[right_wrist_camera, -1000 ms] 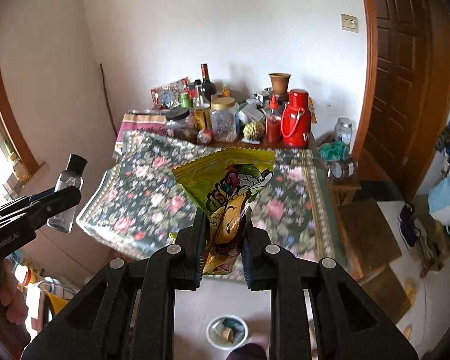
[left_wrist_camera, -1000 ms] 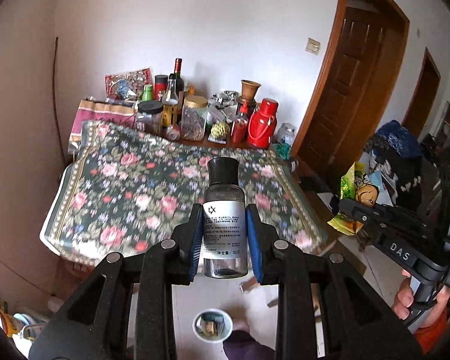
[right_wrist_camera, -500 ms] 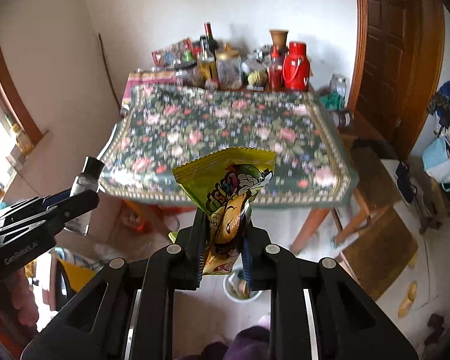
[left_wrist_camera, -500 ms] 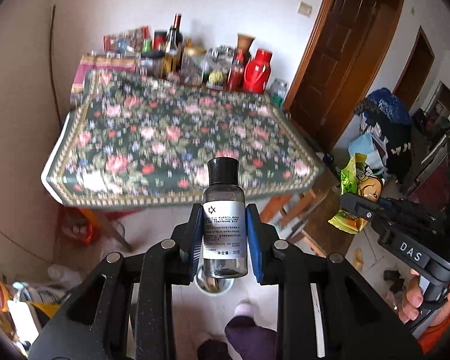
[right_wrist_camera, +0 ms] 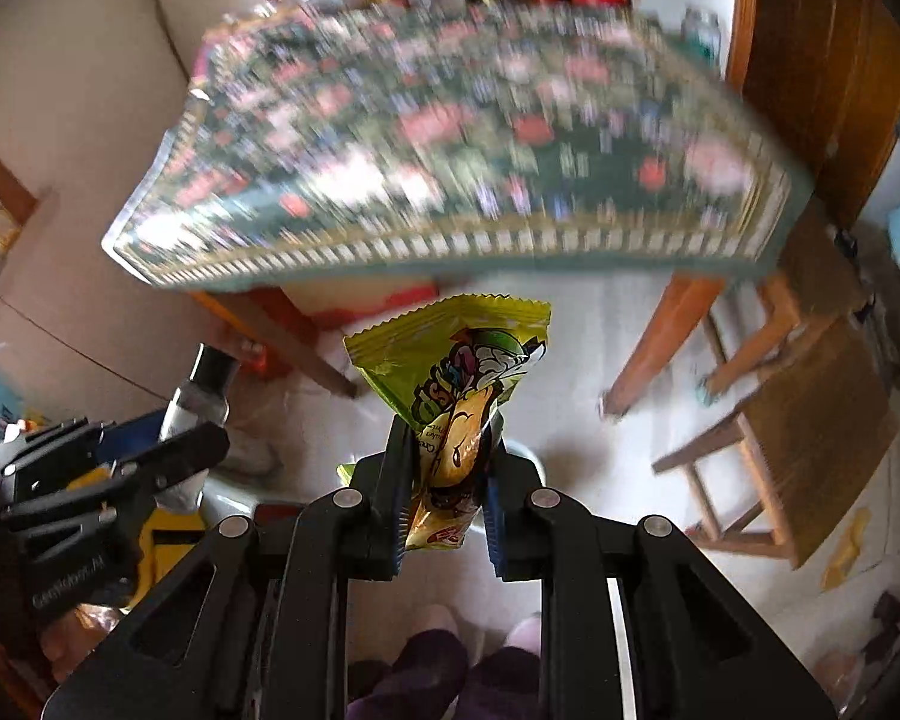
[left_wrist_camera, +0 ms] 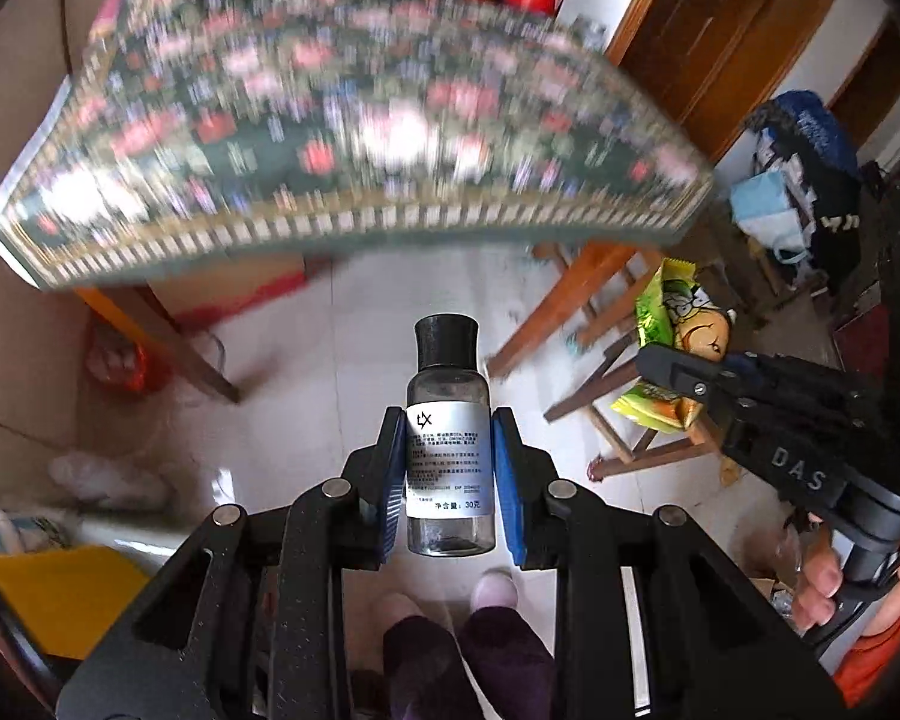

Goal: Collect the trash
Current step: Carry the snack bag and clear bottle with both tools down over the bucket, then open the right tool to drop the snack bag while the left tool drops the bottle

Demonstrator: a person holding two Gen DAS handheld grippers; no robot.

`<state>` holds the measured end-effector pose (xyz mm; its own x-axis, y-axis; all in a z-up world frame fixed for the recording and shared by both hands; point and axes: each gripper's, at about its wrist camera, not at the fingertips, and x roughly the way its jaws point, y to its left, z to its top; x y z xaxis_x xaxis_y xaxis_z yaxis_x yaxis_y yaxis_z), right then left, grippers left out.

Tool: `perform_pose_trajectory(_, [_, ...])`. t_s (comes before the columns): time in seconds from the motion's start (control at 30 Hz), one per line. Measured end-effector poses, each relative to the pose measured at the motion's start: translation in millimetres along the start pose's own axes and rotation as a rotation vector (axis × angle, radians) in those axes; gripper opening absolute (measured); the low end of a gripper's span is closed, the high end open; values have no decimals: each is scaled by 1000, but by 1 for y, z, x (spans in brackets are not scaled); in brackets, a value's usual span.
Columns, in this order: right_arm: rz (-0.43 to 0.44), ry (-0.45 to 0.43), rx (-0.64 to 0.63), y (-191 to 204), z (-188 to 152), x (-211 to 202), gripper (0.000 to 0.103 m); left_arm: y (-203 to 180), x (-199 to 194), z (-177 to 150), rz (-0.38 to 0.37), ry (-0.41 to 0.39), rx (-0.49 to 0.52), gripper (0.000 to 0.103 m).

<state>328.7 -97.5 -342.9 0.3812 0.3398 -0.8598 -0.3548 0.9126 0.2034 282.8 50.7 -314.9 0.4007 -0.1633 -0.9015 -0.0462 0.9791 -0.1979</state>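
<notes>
The left gripper points steeply down at a pale tiled floor. To its left lie a yellow panel and a crumpled white bag; what they belong to cannot be told. Ahead and above it stands a wooden table under a floral tablecloth, motion-blurred, with an orange-brown table leg slanting down ahead of the gripper on the left. Nothing stands between the fingers and the floor. The person's slippered feet show just below the gripper.

The left gripper's blue-padded jaws are closed part-way on a small clear bottle, which stands upright between the pads. The bottle is cylindrical and transparent, with a black flared cap and a white printed label.

To the right of the left gripper, a low wooden stool stands on the floor. The right gripper hangs in front of it, gripped by a hand. Its jaws are pinched nearly together on a snack wrapper. The wrapper is glossy yellow-green foil with a serrated top edge and cartoon print, creased where the pads press it. A white rim shows just behind the right finger.
</notes>
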Motion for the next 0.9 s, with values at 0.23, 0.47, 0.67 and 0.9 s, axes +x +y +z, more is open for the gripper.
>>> perform_pose_trajectory(0.23, [1, 145, 47, -48, -45, 116, 19, 15, 112, -39, 17, 92, -88, 27])
perform_pose_trajectory(0.47, [8, 253, 26, -73, -87, 222, 19, 47, 216, -94, 55, 197, -170, 27])
perform_pose_trajectory(0.67, [8, 279, 1, -83, -98, 288, 19, 69, 282, -124, 60, 237, -220, 27])
perform_pose_trajectory(0.9, [19, 311, 15, -94, -102, 346, 24, 85, 336, -127, 14, 248, -252, 27])
